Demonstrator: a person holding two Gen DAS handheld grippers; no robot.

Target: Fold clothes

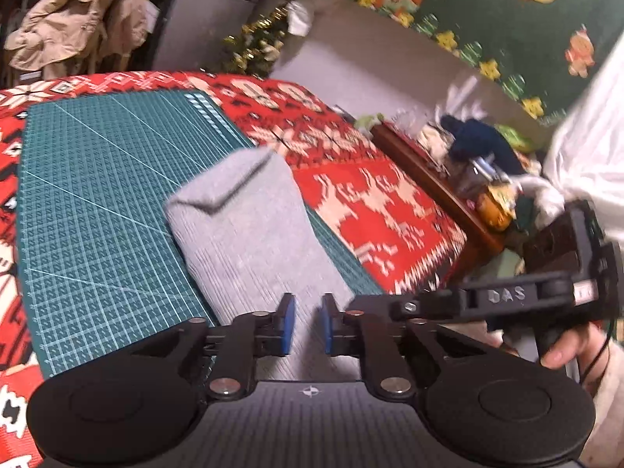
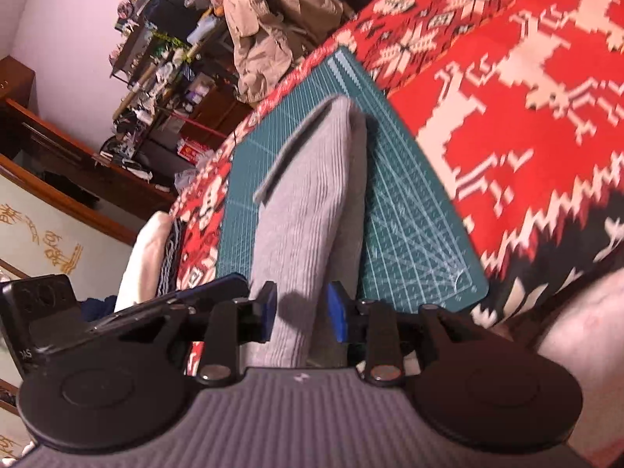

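Red patterned cloth (image 1: 366,202) covers the whole desk, likely as a soft, non-slip base. On it lies a green cutting mat (image 1: 97,202), flat and gridded, so the fold gets a smooth surface with straight lines to work against. The mat's near corner shows in the right wrist view.

Grey ribbed garment (image 1: 249,234) lies lengthwise on the mat, running away from both cameras, with its near end at the grippers. The far end has a flap turned over. It looks already narrowed into a long strip, so probably mid-fold, though the garment type is not clear.

Left gripper (image 1: 308,323): jaws nearly together with a narrow gap, hanging over the near edge of the garment. Grey fabric shows through the gap, but the pads do not look pressed on it. Right gripper (image 2: 302,312): jaws partly apart and wider than the left, with garment fabric passing between them; a shadow and a gap at the pads suggest no pinch.

Both sit side by side at the same near end, apparently so the edge can be taken at two points and kept straight. A hand (image 1: 565,347) on the right gripper's handle shows at the edge of the left wrist view.

A beige coat (image 2: 273,27) is heaped in the background, off the desk.
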